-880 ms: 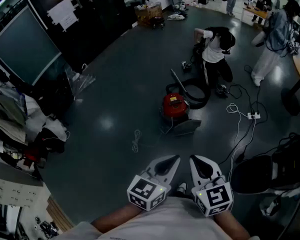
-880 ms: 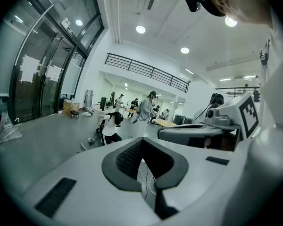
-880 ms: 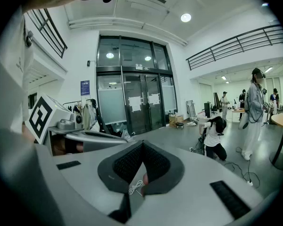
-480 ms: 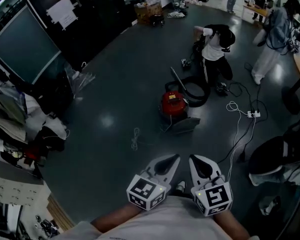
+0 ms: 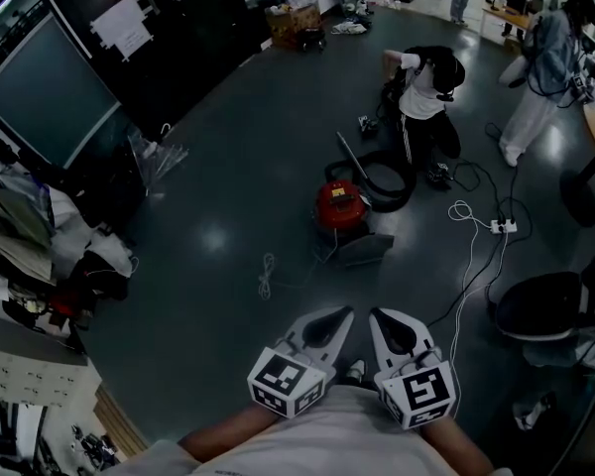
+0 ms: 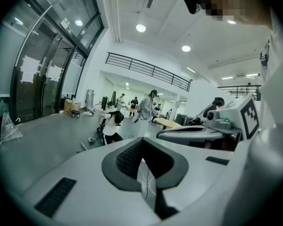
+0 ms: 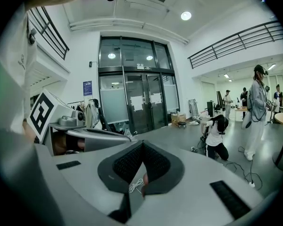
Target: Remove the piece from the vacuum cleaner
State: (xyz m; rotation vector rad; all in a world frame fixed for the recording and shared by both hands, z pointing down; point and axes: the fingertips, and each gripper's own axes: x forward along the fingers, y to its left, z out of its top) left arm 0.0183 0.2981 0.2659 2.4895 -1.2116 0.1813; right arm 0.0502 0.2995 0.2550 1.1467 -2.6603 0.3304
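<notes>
A red canister vacuum cleaner (image 5: 338, 206) stands on the dark floor a few steps ahead of me. Its black hose (image 5: 385, 180) coils behind it, and a grey floor nozzle (image 5: 366, 250) lies in front of it. My left gripper (image 5: 344, 313) and right gripper (image 5: 377, 315) are held side by side close to my chest, far from the vacuum. Both are shut with nothing between the pads. In the left gripper view (image 6: 141, 141) and the right gripper view (image 7: 142, 144) the jaws hide the vacuum.
A person (image 5: 424, 95) crouches just beyond the vacuum and another (image 5: 538, 67) stands at the far right. White cables and a power strip (image 5: 503, 227) trail over the floor on the right. A coiled white cord (image 5: 267, 277) lies to the left. A black chair (image 5: 550, 305) stands at the right and a cluttered desk (image 5: 25, 236) at the left.
The vacuum sits slightly higher and further left in the head view, and the black chair at the right has shifted. Both grippers keep the same shut pose side by side.
</notes>
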